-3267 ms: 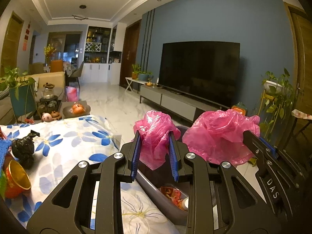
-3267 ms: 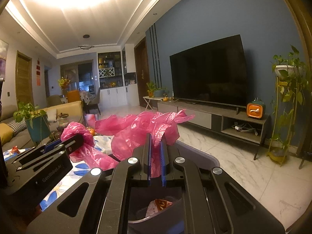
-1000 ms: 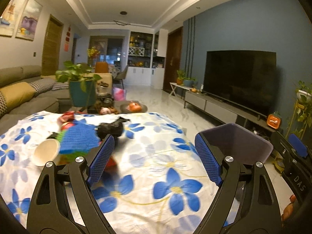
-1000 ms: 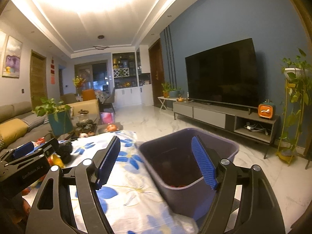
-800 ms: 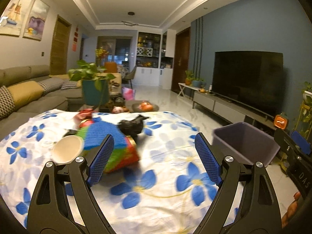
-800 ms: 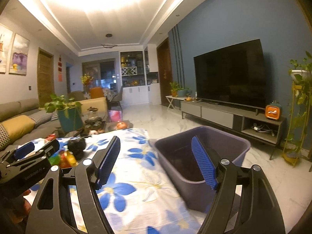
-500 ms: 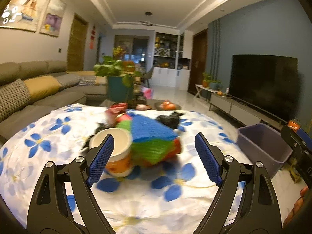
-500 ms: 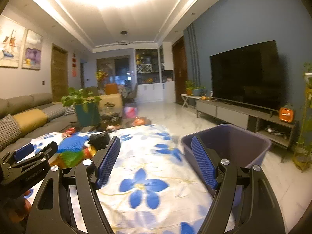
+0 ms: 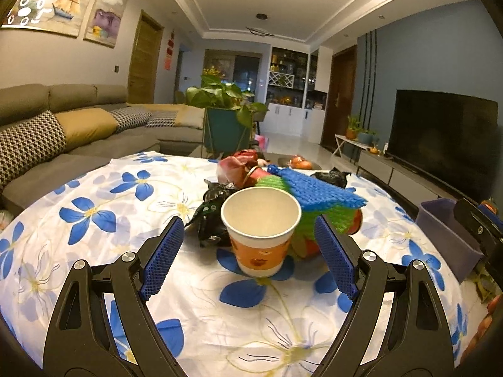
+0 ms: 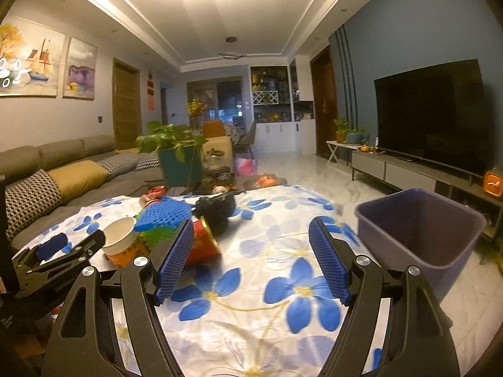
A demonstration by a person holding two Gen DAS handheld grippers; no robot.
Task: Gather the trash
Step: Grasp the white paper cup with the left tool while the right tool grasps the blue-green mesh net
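Observation:
A paper cup [image 9: 261, 229] stands upright on the flowered tablecloth [image 9: 94, 220], just ahead of my open left gripper [image 9: 248, 251] and centred between its blue pads without touching them. Behind the cup lies a heap: blue and green mesh [image 9: 317, 191], black plastic bags [image 9: 210, 213] and a red can [image 10: 202, 240] on its side. My right gripper [image 10: 251, 254] is open over the cloth with nothing between its fingers; the red can lies by its left pad. The purple bin [image 10: 418, 229] stands at the right, beside the table. The left gripper [image 10: 67, 245] shows in the right wrist view next to the cup [image 10: 122, 242].
A grey sofa [image 9: 47, 132] runs along the left. A potted plant [image 9: 226, 119] and a low table with jars stand behind the heap. A TV [image 10: 430, 116] on a long cabinet lines the right wall, with marble floor [image 10: 314, 169] between.
Both grippers let go of the pink bag over the bin and swung left across the table. The cup and heap have come to the middle of the left wrist view; the bin has slid right.

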